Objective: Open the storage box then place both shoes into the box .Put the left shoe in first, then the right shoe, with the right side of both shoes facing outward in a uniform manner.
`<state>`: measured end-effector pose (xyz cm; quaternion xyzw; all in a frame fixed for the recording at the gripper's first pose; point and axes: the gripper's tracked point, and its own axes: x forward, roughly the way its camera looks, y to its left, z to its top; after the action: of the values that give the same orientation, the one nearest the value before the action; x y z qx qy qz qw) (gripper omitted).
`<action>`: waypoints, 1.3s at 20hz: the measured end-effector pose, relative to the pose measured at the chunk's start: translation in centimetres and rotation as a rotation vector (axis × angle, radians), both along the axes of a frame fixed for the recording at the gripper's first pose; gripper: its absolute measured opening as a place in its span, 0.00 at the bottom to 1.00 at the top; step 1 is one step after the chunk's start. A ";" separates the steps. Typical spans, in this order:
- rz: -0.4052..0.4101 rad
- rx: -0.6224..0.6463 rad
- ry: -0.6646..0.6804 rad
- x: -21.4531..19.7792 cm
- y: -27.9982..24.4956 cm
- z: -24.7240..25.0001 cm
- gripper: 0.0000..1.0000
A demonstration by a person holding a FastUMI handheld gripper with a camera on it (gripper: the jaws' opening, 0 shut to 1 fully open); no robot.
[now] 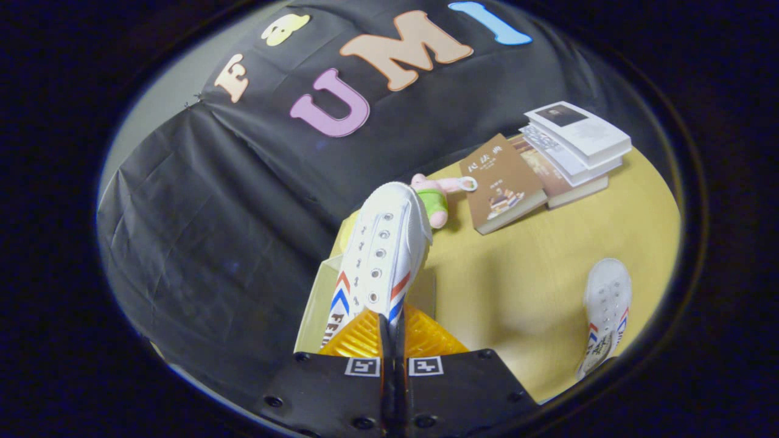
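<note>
Yellow tabletop (548, 255), gripper (392, 340) clamped tight on white shoe (383, 243) held up w/ box (316, 304) just under it, 2nd shoe (605, 304) lying off right, books (548, 164) + plush toy (435, 198) beyond

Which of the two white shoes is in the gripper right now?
The shoe just ahead of the closed fingers, held above the box. The other shoe lies apart on the table.

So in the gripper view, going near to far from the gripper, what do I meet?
Gripper shut on a white shoe → pink plush toy → brown book → stack of books by the booth's wall.
</note>
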<state>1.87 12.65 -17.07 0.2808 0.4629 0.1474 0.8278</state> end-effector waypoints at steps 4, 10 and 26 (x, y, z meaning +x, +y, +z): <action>0.038 0.030 -0.008 0.6 4.1 1.1 0.03; 0.097 0.062 0.003 0.6 10.3 1.0 0.03; 0.204 -0.062 0.124 -2.3 17.9 -7.2 0.03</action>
<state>-0.46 30.55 -24.25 0.2152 0.5437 0.1987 0.7865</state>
